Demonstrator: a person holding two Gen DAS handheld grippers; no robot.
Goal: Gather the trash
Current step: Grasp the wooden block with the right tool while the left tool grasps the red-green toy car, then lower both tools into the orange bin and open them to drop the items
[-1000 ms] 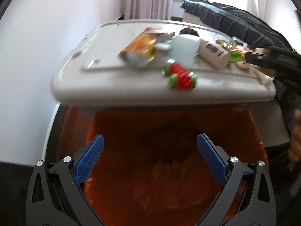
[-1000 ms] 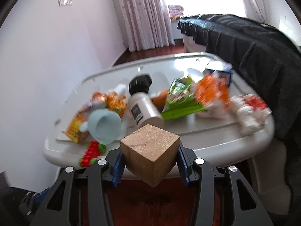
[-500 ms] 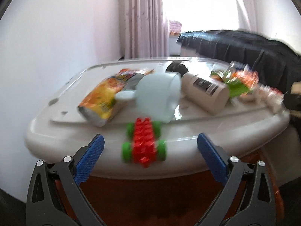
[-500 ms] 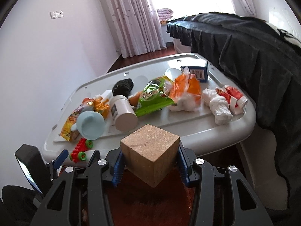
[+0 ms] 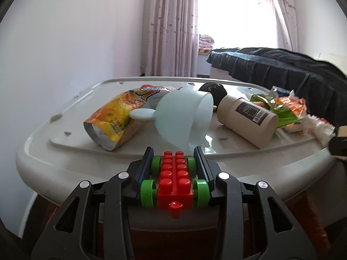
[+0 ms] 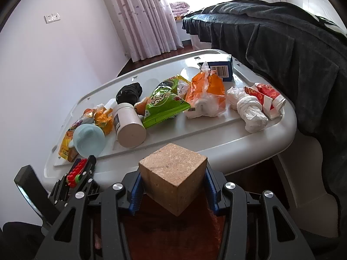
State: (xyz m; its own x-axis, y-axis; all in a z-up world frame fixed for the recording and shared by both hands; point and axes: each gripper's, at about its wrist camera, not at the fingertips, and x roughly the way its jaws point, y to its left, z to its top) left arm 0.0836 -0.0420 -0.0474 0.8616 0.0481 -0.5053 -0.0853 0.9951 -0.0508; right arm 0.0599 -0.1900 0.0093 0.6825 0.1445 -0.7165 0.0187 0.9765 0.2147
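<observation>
My left gripper (image 5: 174, 153) is shut on a red toy block car with green wheels (image 5: 174, 179) at the near edge of the grey plastic lid (image 5: 65, 160). The car also shows in the right wrist view (image 6: 76, 172). My right gripper (image 6: 173, 177) is shut on a brown cork cube (image 6: 173, 175), held in front of the lid's (image 6: 216, 138) near edge. On the lid lie an orange snack bag (image 5: 115, 121), a pale blue cup (image 5: 184, 117), a beige canister (image 5: 247, 119), a green bag (image 6: 162, 104) and crumpled tissue (image 6: 249, 110).
An orange-lined bin (image 6: 173, 234) sits below the lid's near edge. A bed under a dark blanket (image 6: 282, 43) stands on the right. A white wall (image 5: 54, 54) is on the left, curtains (image 5: 171, 28) behind. A blue carton (image 6: 221, 69) and an orange plastic bag (image 6: 206, 88) lie farther back.
My left gripper rose from over the bin to the lid edge and closed on the toy car. My right gripper drew back and up with the cube still held.
</observation>
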